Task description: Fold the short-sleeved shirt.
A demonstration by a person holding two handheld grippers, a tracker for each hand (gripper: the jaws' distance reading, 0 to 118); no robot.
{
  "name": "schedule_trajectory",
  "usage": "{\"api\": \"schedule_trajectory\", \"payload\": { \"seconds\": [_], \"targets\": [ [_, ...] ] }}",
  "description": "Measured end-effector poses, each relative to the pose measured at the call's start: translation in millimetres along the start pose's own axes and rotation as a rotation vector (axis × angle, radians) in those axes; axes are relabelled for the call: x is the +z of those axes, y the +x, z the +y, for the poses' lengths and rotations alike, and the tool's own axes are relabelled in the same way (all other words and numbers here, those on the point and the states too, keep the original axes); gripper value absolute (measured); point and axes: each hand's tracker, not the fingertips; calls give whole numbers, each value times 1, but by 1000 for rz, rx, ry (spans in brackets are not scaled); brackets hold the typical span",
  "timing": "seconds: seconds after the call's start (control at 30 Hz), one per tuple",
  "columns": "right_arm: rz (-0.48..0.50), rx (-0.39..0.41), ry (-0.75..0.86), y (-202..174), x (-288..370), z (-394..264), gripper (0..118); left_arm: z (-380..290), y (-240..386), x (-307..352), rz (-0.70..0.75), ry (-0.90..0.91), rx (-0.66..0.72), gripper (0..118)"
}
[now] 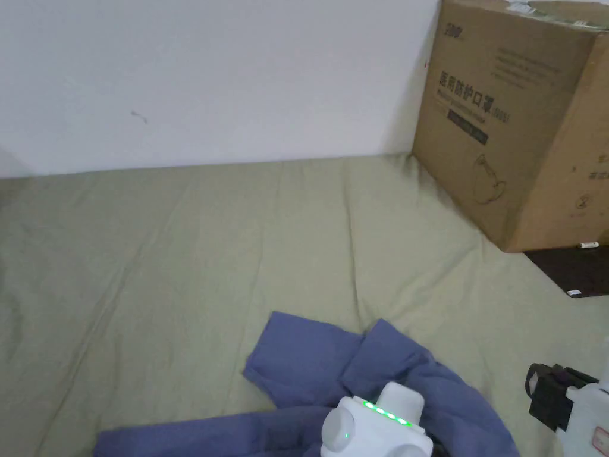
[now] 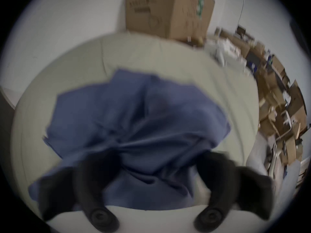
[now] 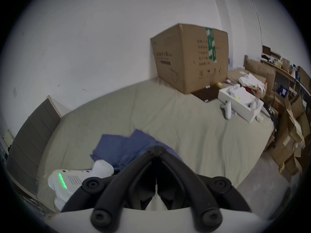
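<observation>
**Shirt bunched on the bed, both tools close by**

Your left hand-held gripper (image 2: 154, 174) hangs over the blue shirt (image 2: 134, 119), jaws spread wide with cloth lying between them; the blur hides whether either jaw touches it. The shirt lies crumpled on the bed (image 1: 178, 250), near its front edge. Your right hand-held gripper (image 3: 156, 150) is pressed together, pinching nothing. Closing the left one now would likely catch several layers and drag the heap instead of one edge. Count: one shirt, two grippers, one box (image 1: 511, 119).
</observation>
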Motion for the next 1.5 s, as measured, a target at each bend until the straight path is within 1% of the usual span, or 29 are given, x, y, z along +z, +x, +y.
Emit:
{"api": "schedule_trajectory", "payload": {
  "seconds": [0.03, 0.13, 0.2, 0.3, 0.33, 0.37, 0.4, 0.43, 0.47, 0.5, 0.6, 0.73, 0.77, 0.8, 0.83, 0.87, 0.9, 0.93, 0.97, 1.0, 1.07, 1.17, 1.27, 1.3, 1.33, 1.37, 1.4, 1.43, 1.5],
  "targets": [
    [-12, 2, -13, -1, -2, -3, 0, -7, 2, 1, -7, 23, -10, 115],
    [-11, -19, -41, 3, -10, -9, 0, -12, -1, 23, -9, 80, -22, 111],
    [8, -27, -54, 1, -15, -10, 0, -8, -13, 44, -19, 138, 23, 111],
    [33, 14, -60, -12, -18, -11, 0, -7, -37, 80, -21, 209, 75, 111],
    [42, 23, -61, -16, -18, -12, 0, -8, -46, 92, -10, 227, 101, 108],
    [54, 28, -63, -21, -19, -13, 0, -11, -55, 104, -4, 251, 138, 98],
    [66, 28, -67, -25, -20, -14, 0, -19, -67, 117, -15, 287, 180, 76],
    [80, 27, -72, -29, -21, -14, 0, -28, -77, 127, -6, 314, 225, 32],
    [97, 29, -79, -34, -22, -16, 0, -41, -88, 134, 12, 327, 276, 6],
    [107, 36, -82, -39, -23, -17, 0, -52, -95, 137, 47, 319, 310, 1],
    [128, 83, -96, -55, -26, -21, 0, -99, -130, 137, 109, 245, 390, 0],
    [168, 98, -110, -69, -30, -24, 0, -142, -176, 137, 185, 213, 555, 0],
    [171, 99, -115, -71, -33, -25, 0, -144, -182, 146, 223, 236, 569, 5],
    [171, 103, -120, -73, -35, -25, 0, -144, -196, 151, 249, 245, 585, 29],
    [170, 107, -127, -75, -38, -26, 0, -143, -213, 156, 242, 253, 586, 41],
    [168, 110, -134, -76, -40, -27, 0, -143, -229, 158, 268, 262, 602, 41],
    [167, 115, -139, -76, -42, -27, 0, -137, -239, 161, 296, 267, 621, 82],
    [165, 117, -143, -76, -43, -28, 0, -135, -256, 158, 303, 273, 638, 118],
    [162, 119, -146, -75, -45, -29, 0, -138, -269, 166, 346, 341, 683, 114],
    [157, 120, -149, -74, -46, -30, 0, -137, -286, 163, 362, 329, 712, 111],
    [144, 115, -165, -71, -52, -31, 0, -115, -300, 148, 378, 228, 759, 112],
    [121, 103, -187, -63, -59, -35, 0, -121, -319, 110, 299, 162, 758, 108],
    [98, 91, -204, -54, -64, -37, 0, -126, -312, 80, 258, 24, 723, 90],
    [88, 86, -207, -51, -66, -37, 0, -129, -304, 72, 383, 23, 652, 87],
    [84, 82, -210, -49, -67, -37, 0, -128, -297, 74, 403, 64, 591, 86],
    [80, 78, -214, -45, -68, -37, 0, -126, -297, 77, 396, 46, 606, 82],
    [76, 73, -215, -42, -69, -37, 0, -124, -300, 83, 366, 37, 642, 75],
    [72, 64, -216, -38, -69, -37, 0, -122, -299, 85, 364, 35, 653, 59],
    [64, 28, -215, -31, -71, -37, 0, -126, -299, 90, 367, 41, 624, 17]
  ]
}}
